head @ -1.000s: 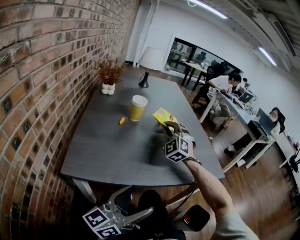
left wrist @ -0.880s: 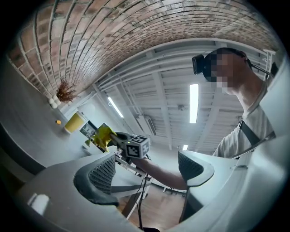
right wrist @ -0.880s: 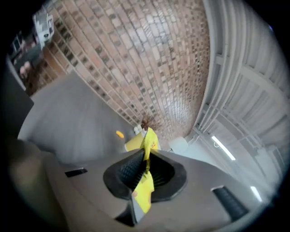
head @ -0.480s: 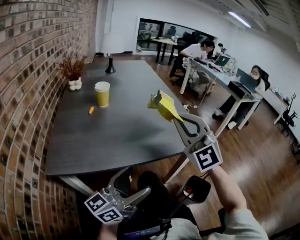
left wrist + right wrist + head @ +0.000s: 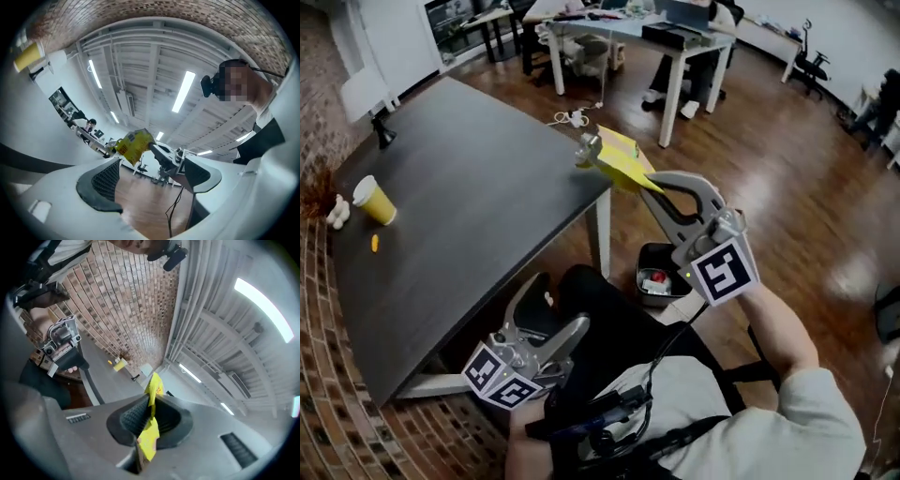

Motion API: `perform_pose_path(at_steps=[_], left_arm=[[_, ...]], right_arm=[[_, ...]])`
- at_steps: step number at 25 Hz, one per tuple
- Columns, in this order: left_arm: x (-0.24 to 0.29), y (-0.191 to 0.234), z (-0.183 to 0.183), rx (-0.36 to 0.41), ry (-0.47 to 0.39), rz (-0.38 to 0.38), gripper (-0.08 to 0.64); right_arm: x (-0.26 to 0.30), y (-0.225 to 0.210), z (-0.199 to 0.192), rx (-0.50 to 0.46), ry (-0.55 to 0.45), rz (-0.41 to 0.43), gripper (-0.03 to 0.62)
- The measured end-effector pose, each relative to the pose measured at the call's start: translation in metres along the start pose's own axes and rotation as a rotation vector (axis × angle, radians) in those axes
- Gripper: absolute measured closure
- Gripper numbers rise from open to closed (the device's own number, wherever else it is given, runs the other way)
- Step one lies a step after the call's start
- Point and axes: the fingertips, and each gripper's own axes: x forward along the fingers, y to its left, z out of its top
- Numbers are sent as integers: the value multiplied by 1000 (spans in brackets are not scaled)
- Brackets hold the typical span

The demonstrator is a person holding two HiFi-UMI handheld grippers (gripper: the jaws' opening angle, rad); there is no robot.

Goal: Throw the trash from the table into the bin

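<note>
A crumpled yellow wrapper (image 5: 619, 159) hangs in the air just past the table's corner, with my right gripper (image 5: 649, 184) shut on it. In the right gripper view the wrapper (image 5: 151, 430) is pinched between the black pads (image 5: 129, 420). Below it, on the wooden floor beside the table leg, stands a black bin (image 5: 660, 274) with some trash inside. My left gripper (image 5: 551, 314) is low by the person's lap, open and empty. In the left gripper view its pads (image 5: 103, 183) stand apart, and the wrapper (image 5: 133, 144) shows beyond them.
On the dark grey table (image 5: 478, 197) at the far left are a yellow paper cup (image 5: 373, 200), a small orange scrap (image 5: 375, 243), a potted dry plant (image 5: 317, 192) and a lamp (image 5: 370, 98). Desks with seated people (image 5: 694, 37) stand across the wooden floor.
My right gripper has carried the yellow wrapper off the table and out past its corner, over the bin. The view has swung from the table to the floor. My left gripper stays low.
</note>
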Motion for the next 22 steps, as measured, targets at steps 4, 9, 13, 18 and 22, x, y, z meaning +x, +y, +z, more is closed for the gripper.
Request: perform_pose_path(at_steps=[4,9,13,18,22], left_arm=[[39,-12,-32,-59,99,-120,144],[81,-35,-67,-131,176,-235,144],[102,-46,-89,-186,219,-287,144],[109,-50,-103,-207,242,-310,144],[106,-44,-100,-206,237,-290,144]], right_arm=[[-58,-1,-85,138,250,-59,580],[-115,1,-146,167,437,-10,580],[-143,20,-188,297,548,63,580],[-159,55,-238,423,669,147,580],[-163,71,-255,484,723,179,580]])
